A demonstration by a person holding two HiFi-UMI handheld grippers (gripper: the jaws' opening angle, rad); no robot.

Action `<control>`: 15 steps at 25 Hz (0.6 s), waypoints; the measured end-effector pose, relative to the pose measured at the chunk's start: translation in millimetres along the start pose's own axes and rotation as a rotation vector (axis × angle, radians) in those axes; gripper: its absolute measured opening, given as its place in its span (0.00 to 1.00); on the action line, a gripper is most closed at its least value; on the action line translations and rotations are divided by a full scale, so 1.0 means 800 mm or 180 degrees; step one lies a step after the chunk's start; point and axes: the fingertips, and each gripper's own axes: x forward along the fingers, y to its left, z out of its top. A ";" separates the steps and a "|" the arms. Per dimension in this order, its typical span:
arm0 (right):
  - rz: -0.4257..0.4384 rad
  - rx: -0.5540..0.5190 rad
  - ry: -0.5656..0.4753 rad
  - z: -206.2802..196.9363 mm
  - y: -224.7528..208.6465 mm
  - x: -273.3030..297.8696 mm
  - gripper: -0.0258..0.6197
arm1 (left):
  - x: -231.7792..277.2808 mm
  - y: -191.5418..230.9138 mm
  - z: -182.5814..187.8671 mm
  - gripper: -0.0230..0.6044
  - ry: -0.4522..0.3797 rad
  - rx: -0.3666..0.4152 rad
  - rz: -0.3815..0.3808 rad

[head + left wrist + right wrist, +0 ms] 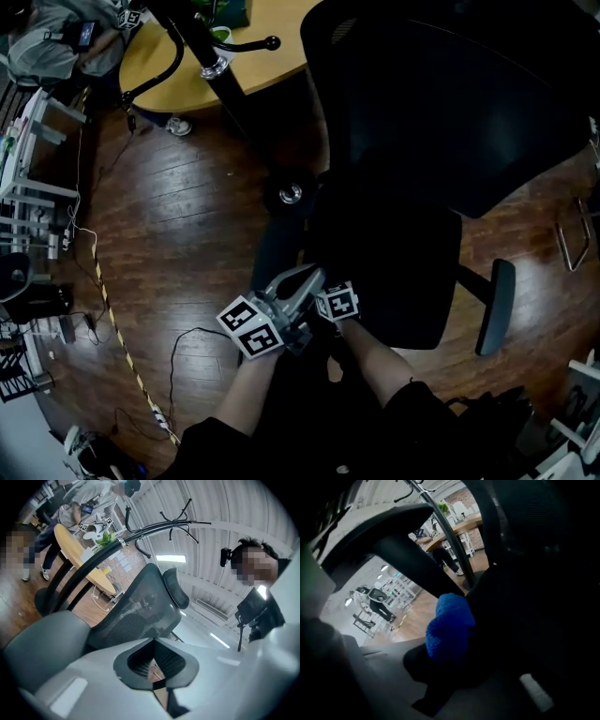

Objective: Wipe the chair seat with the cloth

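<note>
My right gripper (449, 654) pinches the blue cloth (449, 620). In the right gripper view the wad bulges out past the jaws, with the black bulk of the chair close on its right. I cannot tell whether the cloth touches the seat.

My left gripper (154, 641) has its jaws pressed together tip to tip and carries nothing. It points up at the chair's mesh backrest (136, 611) and headrest (176, 588).

In the head view the two grippers sit side by side at the front of the chair seat (403, 272), their marker cubes almost touching. The left one is just off the seat's near corner, over the wooden floor (178, 216), and the right one is at the seat's edge. The cloth is lost in the dark from that view.

Past the seat the backrest fills the upper right of the head view, and an armrest (494, 307) juts out on the right. A black pole (230, 94) with a silver collar slants down to a base on the floor just left of the chair. Behind the pole stands a round wooden worktop (267, 37), with a person in grey (56, 42) at its far left end.
</note>
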 end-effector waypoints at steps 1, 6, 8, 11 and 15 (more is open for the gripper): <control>-0.0078 -0.0075 0.0012 -0.007 0.000 0.005 0.09 | -0.005 0.004 0.002 0.02 -0.0021 -0.0002 0.0022; -0.0140 -0.0243 -0.0152 -0.013 -0.004 0.001 0.09 | -0.012 0.011 0.004 0.02 -0.0013 0.0010 0.0019; -0.0236 -0.0206 -0.0132 -0.021 -0.019 -0.009 0.09 | -0.006 0.008 0.003 0.02 0.0027 0.0020 -0.0034; -0.0495 0.0039 -0.0153 -0.044 -0.070 -0.040 0.09 | 0.010 0.000 -0.002 0.02 0.0129 0.0033 -0.0166; -0.0846 0.0419 -0.0241 -0.084 -0.154 -0.103 0.09 | 0.041 -0.012 -0.014 0.02 0.0312 0.0038 -0.0364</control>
